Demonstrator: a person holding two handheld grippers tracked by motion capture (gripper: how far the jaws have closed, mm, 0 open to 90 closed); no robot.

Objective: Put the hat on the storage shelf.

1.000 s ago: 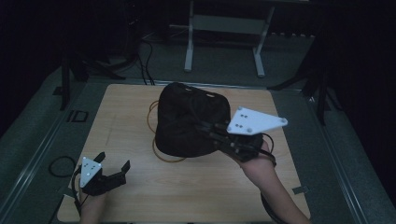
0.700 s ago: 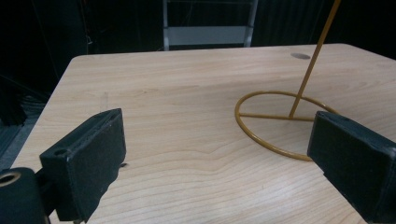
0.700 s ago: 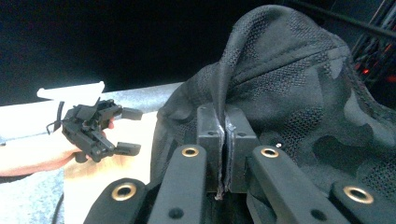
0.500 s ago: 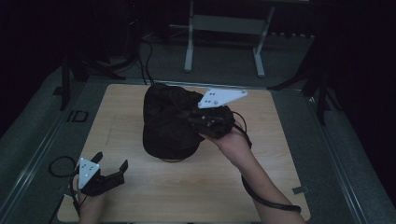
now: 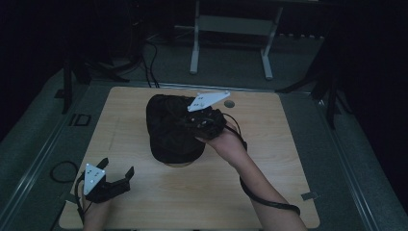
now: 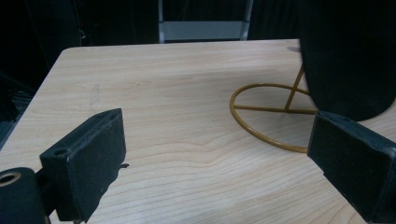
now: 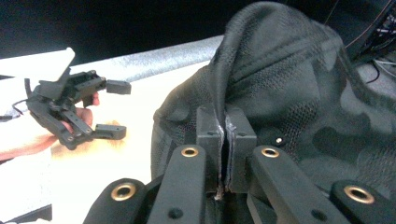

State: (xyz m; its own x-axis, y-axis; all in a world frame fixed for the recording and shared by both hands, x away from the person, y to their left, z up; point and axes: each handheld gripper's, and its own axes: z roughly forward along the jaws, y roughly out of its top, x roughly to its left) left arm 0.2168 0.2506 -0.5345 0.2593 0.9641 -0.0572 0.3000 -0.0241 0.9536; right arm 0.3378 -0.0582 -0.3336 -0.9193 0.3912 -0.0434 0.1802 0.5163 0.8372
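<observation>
The right gripper (image 5: 192, 124) has its fingers (image 7: 208, 128) pressed together on a fold of the black cap (image 5: 168, 127), pinching the mesh fabric between the pads; the cap hangs draped over a gold wire stand (image 6: 271, 114) in the middle of the counter (image 5: 288, 144), and the pinch sits on the cap's upper right side as the high view shows it, so the fabric rises directly ahead of the fingers and falls away left and down toward the counter; the cap's long axis runs from the far end near the gripper's grey plate down to the rounded near edge that overhangs the stand's ring; the right hand (image 5: 226, 144) is plainly the nearer one, already on the cap; the left gripper (image 5: 113, 183) rests at the near left corner of the counter, well apart from the cap, its fingers (image 6: 86, 163) spread wide with nothing between them, facing the stand's ring across bare wood; any lift or pull, I judge, falls to the right hand alone. The cap is dark, soft and creased, with a netted weave and a faint camouflage pattern, a thick seam ridge standing up above the pinch.
</observation>
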